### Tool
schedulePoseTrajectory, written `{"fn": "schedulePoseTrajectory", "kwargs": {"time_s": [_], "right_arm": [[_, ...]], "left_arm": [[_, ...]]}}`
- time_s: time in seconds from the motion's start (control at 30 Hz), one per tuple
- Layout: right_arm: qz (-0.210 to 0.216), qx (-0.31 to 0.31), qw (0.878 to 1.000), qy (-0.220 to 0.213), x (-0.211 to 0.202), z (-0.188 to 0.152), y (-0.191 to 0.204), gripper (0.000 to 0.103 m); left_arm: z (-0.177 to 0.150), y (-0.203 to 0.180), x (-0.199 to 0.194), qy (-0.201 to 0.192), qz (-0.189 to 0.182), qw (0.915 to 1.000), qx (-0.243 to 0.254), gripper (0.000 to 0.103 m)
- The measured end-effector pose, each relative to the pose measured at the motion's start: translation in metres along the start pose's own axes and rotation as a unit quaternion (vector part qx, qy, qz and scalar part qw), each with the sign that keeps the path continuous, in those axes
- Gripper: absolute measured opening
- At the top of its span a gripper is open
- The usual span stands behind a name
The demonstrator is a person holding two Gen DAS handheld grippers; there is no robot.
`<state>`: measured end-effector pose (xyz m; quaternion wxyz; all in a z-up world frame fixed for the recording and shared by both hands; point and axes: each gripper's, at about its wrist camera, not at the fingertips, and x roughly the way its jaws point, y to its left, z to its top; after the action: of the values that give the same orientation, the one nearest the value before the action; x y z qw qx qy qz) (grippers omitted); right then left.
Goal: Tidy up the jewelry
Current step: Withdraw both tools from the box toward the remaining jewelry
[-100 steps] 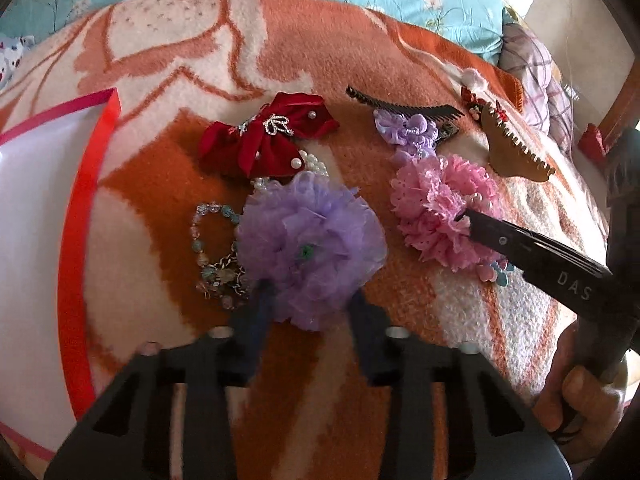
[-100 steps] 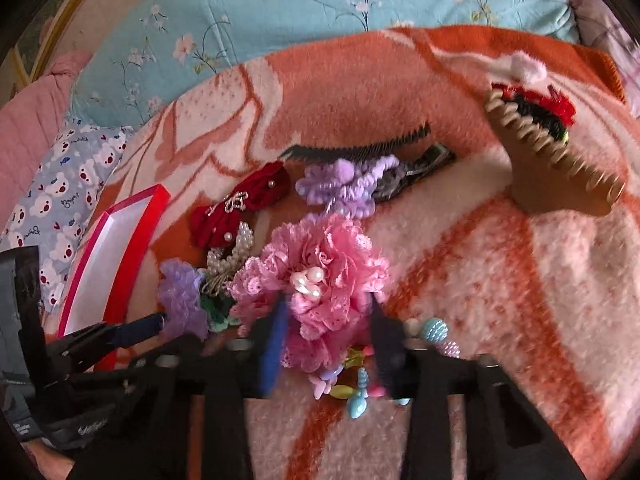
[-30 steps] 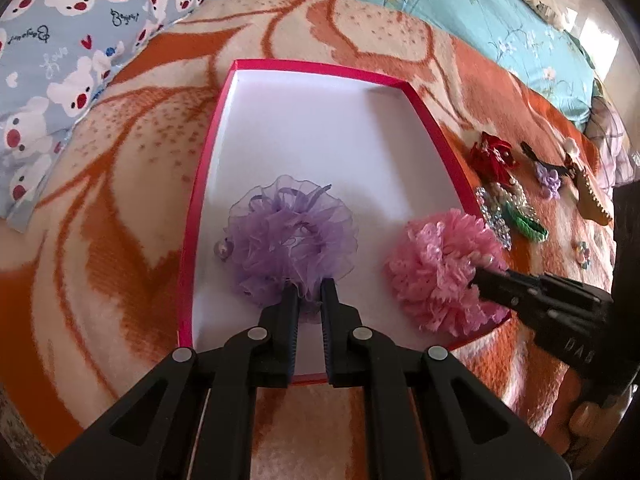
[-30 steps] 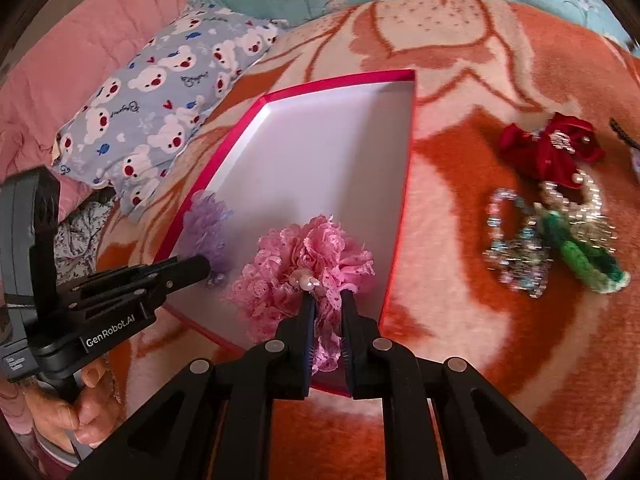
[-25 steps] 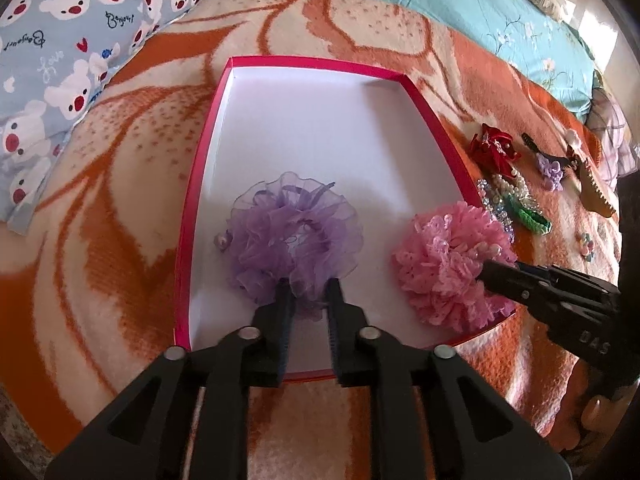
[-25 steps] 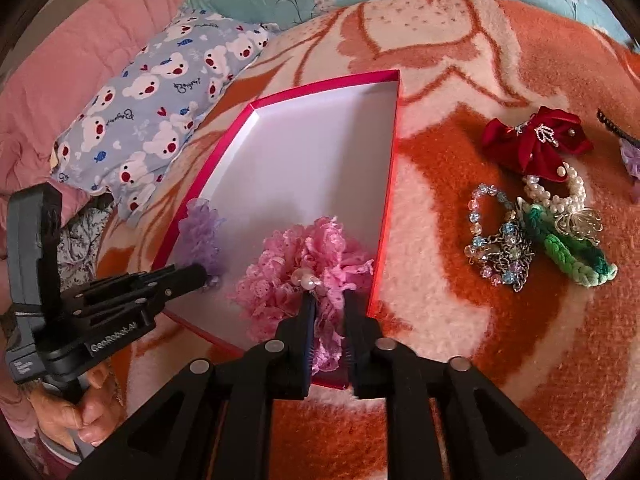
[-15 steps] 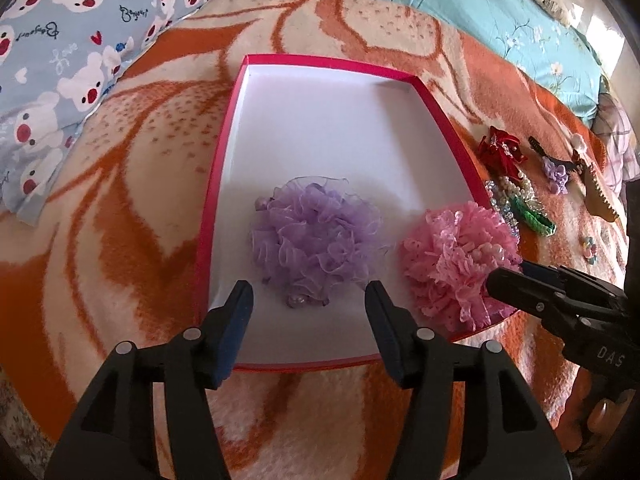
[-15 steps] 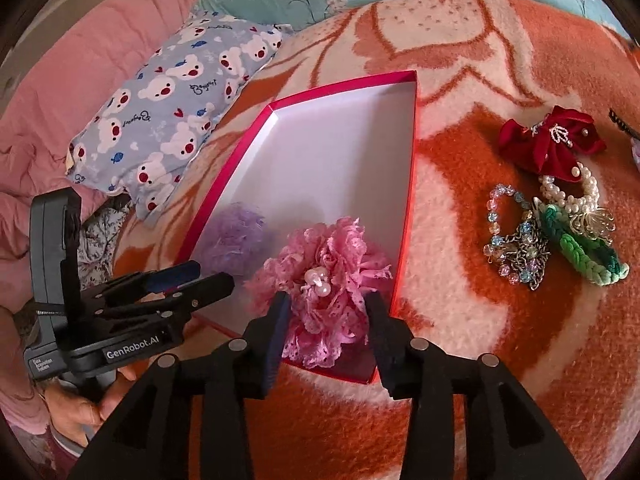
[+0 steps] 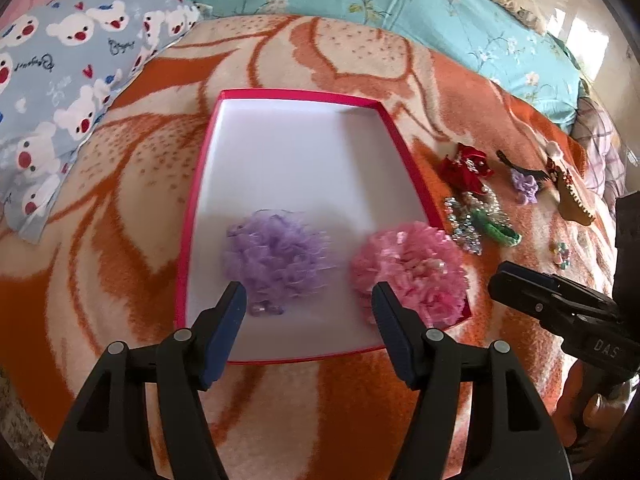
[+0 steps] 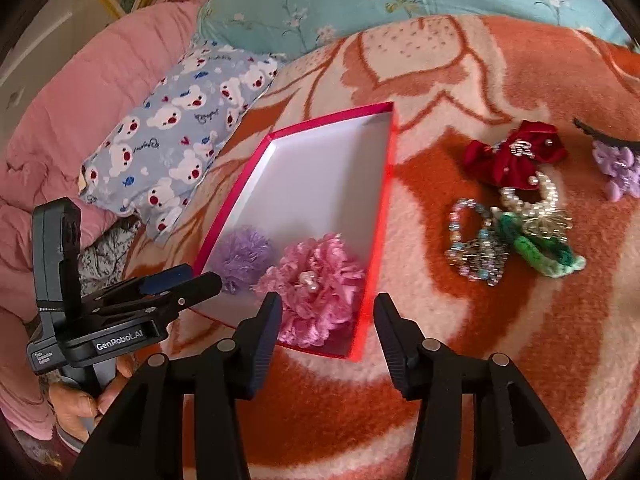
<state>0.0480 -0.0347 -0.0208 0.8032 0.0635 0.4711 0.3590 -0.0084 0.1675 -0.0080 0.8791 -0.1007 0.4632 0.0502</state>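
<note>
On the orange blanketed bed (image 9: 132, 184), two fabric flower hairpieces, lilac (image 9: 276, 256) and pink (image 9: 408, 270), are boxed in the red-rimmed white box (image 9: 404, 160); the beaded bracelets (image 10: 476, 240) and hair clips remain outside. Left gripper (image 9: 308, 308) and right gripper (image 10: 326, 316) are spread empty.

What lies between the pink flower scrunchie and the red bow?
In the right wrist view, the box's red wall, then blanket with a bead bracelet, separate the pink scrunchie from the red bow.

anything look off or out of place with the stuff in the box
Slightly. The pink flower sits jammed into the near right corner of the red box, its petals spilling over the rim, while the purple flower lies fully inside. Nothing looks damaged. Both the left gripper and right gripper are open and empty.
</note>
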Motion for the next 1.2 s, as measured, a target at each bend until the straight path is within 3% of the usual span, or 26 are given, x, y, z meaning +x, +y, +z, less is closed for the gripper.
{"fn": "schedulePoseTrajectory", "kwargs": {"time_s": [0.63,1.0,1.2], "right_arm": [[-0.065,0.078,0.994,-0.048,-0.07,-0.02,-0.086,0.056],[-0.138,0.123,0.979,-0.09,-0.117,-0.029,-0.143,0.056],[-0.163,0.145,0.971,-0.096,-0.127,-0.031,-0.17,0.056]], "left_arm": [[0.002,-0.084,0.005,0.013,-0.052,0.9968,0.059,0.065],[0.006,-0.137,0.026,0.035,-0.098,0.991,0.084,0.065],[0.016,-0.16,0.043,0.046,-0.105,0.9887,0.096,0.065]]}}
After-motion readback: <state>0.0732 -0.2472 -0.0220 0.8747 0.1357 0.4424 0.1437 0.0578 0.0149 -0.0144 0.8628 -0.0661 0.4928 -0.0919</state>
